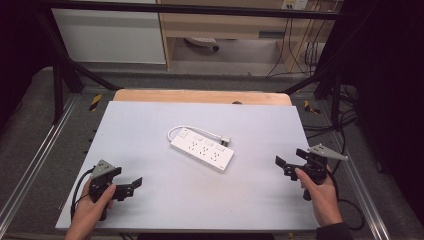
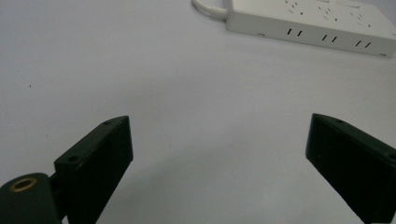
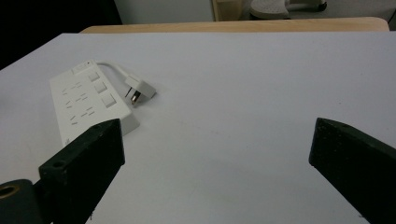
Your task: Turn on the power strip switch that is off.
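Observation:
A white power strip [image 1: 202, 149] lies flat and at a slant in the middle of the white tabletop [image 1: 165, 200]. Its short cord loops around from the far end to a white plug [image 1: 226, 140] lying beside it. My left gripper [image 1: 127, 180] rests near the front left corner, open, with nothing between its jaws. It points towards the strip [image 2: 308, 25], which lies well ahead of the left gripper [image 2: 219, 140]. My right gripper [image 1: 290, 159] is at the right edge, open and empty. In the right gripper view, the strip [image 3: 88, 100] and plug [image 3: 140, 91] lie ahead of the right gripper [image 3: 217, 144], to its left.
A wooden edge [image 1: 200, 96] runs along the far side of the white top. Black frame bars [image 1: 65, 65] stand around the table. Cables [image 1: 345, 120] hang off to the right, and a cabinet [image 1: 220, 25] stands behind.

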`<state>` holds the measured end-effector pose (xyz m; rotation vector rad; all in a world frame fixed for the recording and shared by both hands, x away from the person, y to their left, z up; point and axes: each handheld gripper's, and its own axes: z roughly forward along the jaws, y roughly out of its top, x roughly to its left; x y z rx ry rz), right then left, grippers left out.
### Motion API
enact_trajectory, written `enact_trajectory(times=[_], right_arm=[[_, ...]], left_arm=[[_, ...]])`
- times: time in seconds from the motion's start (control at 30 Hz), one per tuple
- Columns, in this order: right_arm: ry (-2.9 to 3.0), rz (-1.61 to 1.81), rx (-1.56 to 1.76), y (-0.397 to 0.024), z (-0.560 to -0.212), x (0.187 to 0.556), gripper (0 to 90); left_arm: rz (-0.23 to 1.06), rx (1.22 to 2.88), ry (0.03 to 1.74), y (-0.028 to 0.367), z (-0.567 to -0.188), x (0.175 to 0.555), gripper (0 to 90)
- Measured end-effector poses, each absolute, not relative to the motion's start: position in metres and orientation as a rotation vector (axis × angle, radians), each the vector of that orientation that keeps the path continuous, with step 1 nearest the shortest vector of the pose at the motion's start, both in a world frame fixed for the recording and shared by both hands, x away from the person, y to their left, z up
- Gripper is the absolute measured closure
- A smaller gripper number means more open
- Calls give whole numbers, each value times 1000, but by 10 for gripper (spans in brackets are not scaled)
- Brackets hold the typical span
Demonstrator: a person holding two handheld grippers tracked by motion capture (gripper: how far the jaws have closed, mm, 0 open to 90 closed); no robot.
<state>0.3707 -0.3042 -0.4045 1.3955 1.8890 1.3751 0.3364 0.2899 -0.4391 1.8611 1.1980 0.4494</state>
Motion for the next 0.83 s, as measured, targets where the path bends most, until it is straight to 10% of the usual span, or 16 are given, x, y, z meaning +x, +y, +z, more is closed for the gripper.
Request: enact_trajectory(times=[0.83], right_arm=[[2057,1089,1338,-275,-447,369,46]], left_arm=[[447,1867,1190,289,-439,337,73]])
